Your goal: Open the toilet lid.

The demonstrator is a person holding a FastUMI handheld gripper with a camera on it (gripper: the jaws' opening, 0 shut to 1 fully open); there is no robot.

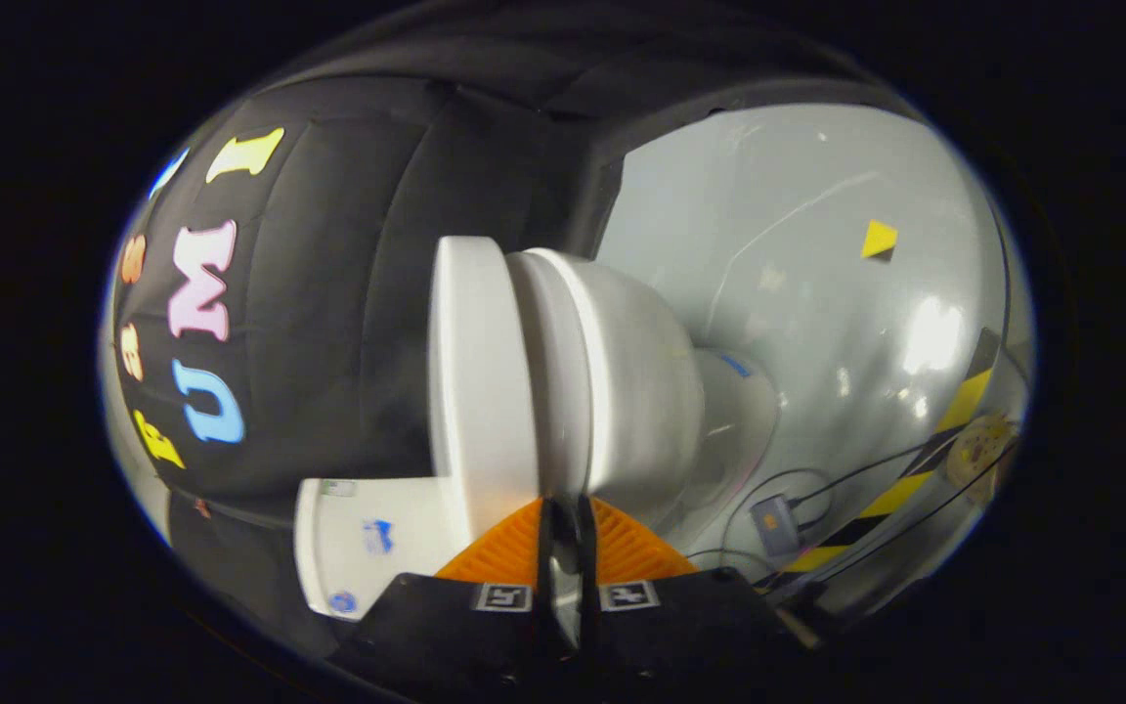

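Fingers (527,548) sit nearly closed, a thin gap between them, gripping nothing I can make out. Just ahead, the toilet (641,391) appears sideways, the lid (470,362) down on the seat. Slip one tip under the lid's edge, then lever it away steadily.

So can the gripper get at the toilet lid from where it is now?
Probably yes: the gripper, fingers nearly closed, sits right at the toilet lid's edge above the bowl, with nothing between them.
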